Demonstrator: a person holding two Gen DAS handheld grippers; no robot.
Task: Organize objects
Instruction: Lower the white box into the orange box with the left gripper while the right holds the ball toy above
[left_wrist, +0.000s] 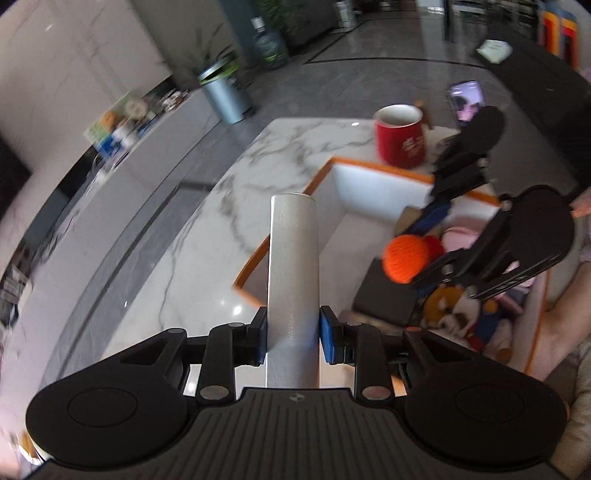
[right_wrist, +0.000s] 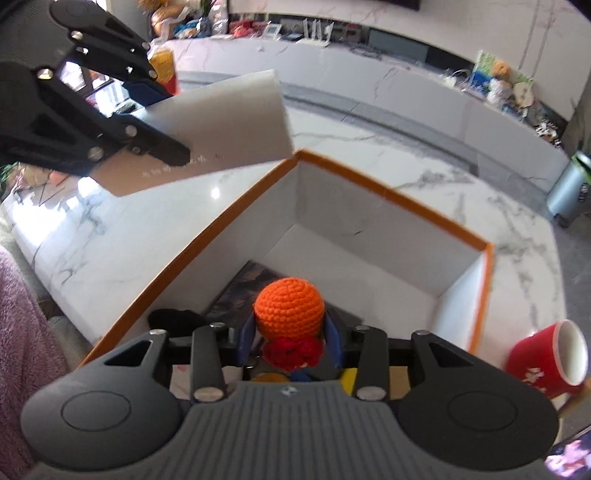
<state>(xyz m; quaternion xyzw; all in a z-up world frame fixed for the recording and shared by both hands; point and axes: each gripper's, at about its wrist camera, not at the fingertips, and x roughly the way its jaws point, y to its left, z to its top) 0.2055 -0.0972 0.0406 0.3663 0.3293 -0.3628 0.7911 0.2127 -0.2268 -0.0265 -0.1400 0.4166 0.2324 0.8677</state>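
Observation:
My left gripper (left_wrist: 292, 336) is shut on a flat white box (left_wrist: 293, 280), seen edge-on, and holds it above the left rim of the orange-edged white storage box (left_wrist: 380, 168). In the right wrist view the white box (right_wrist: 221, 129) hangs over the marble table beside the storage box (right_wrist: 388, 192). My right gripper (right_wrist: 290, 341) is shut on an orange and red crochet toy (right_wrist: 290, 310) and holds it over the storage box. The toy (left_wrist: 406, 258) and right gripper (left_wrist: 417, 243) also show in the left wrist view.
A red mug (left_wrist: 400, 136) stands on the marble table (left_wrist: 288, 147) behind the storage box; it also shows in the right wrist view (right_wrist: 546, 360). A phone (left_wrist: 466, 98) lies beyond it. A dark book (right_wrist: 243, 291), plush toys (left_wrist: 454, 314) and other items lie inside the box.

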